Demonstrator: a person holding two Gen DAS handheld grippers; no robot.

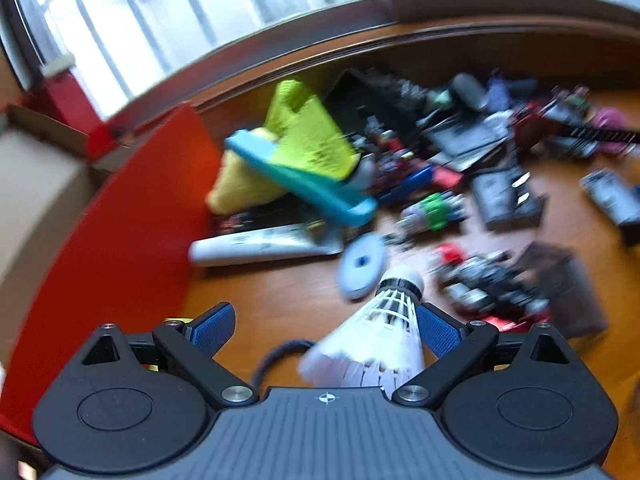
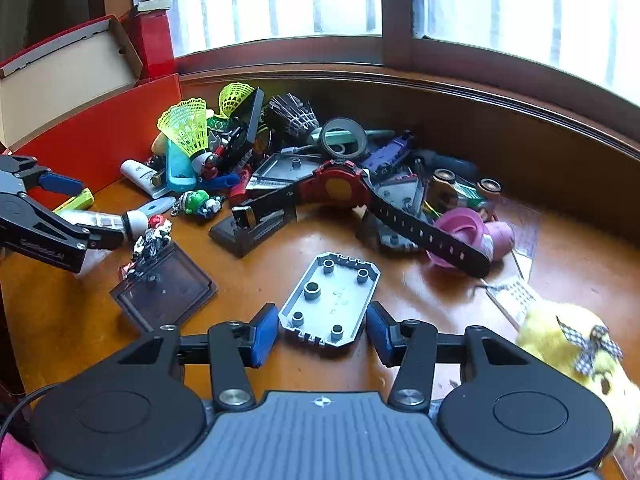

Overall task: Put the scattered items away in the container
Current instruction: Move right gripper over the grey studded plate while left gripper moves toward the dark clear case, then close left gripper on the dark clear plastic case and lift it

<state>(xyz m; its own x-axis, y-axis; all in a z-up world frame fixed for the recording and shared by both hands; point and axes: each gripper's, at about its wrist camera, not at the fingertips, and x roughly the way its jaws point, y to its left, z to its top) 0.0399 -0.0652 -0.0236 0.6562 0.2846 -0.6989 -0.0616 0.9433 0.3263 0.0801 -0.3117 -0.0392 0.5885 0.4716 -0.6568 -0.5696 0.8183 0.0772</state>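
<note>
Between the wide-apart jaws of my left gripper [image 1: 326,324] lies a white shuttlecock [image 1: 380,332], resting against the right blue pad [image 1: 438,332] and clear of the left one. The right wrist view shows the same gripper [image 2: 84,212] and shuttlecock [image 2: 116,222] at the left, low over the table. My right gripper [image 2: 322,330] straddles a grey studded plate [image 2: 330,300] lying flat on the wooden table; a thin gap shows at each pad. The red container [image 2: 100,136] stands at the left; in the left wrist view its red wall [image 1: 120,208] is close.
A pile of clutter fills the back: yellow-green shuttlecocks [image 2: 186,128], a blue case [image 2: 178,170], a white tube [image 2: 138,176], a red-and-black watch [image 2: 340,188], a tape roll [image 2: 344,138]. A brown tile with a figure [image 2: 164,284] and a yellow plush [image 2: 576,344] lie near.
</note>
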